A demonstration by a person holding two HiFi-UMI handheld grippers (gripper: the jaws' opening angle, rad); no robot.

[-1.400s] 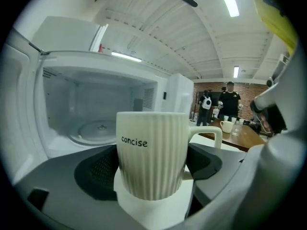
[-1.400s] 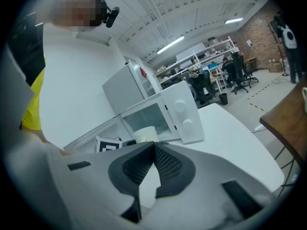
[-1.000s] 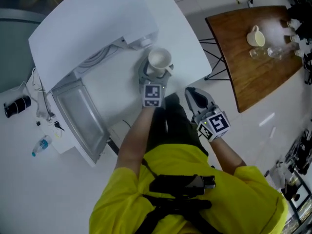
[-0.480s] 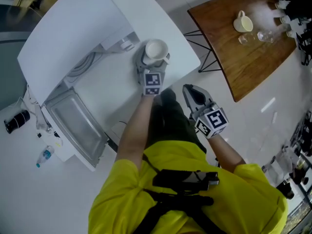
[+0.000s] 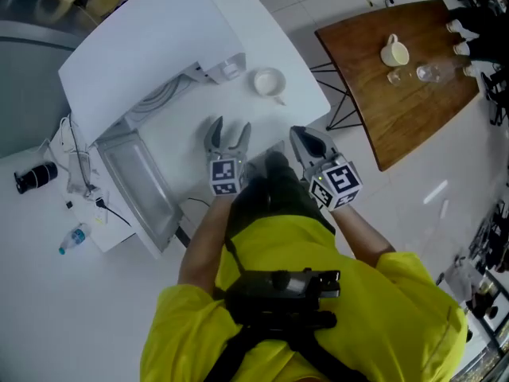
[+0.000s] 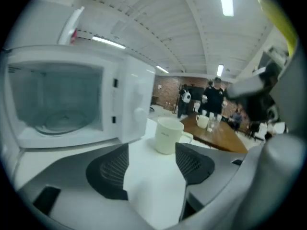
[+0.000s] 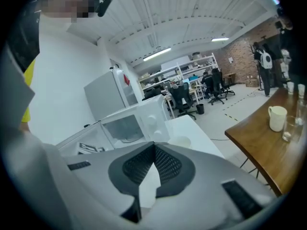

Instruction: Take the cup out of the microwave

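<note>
Standing free on the table (image 5: pixel 280 37) beside the open microwave (image 5: pixel 143 50), the cup (image 5: pixel 268 80) is out; the task looks done. Left tool (image 5: pixel 229 130), its jaws spread, is closing on nothing; right tool (image 5: pixel 305 137) is pressed together, empty.

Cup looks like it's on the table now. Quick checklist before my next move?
1. Cup outside the microwave, upright on the white table: ok.
2. Left tool clear of the cup: ok. Nothing is between its jaws, which are closing.
3. Right tool free: ok. It is shut and holds nothing.
4. Microwave cavity empty: ok. Only the turntable shows.
5. Microwave door shut: not ok. It stands open.
6. Cup contents: cannot tell.
</note>
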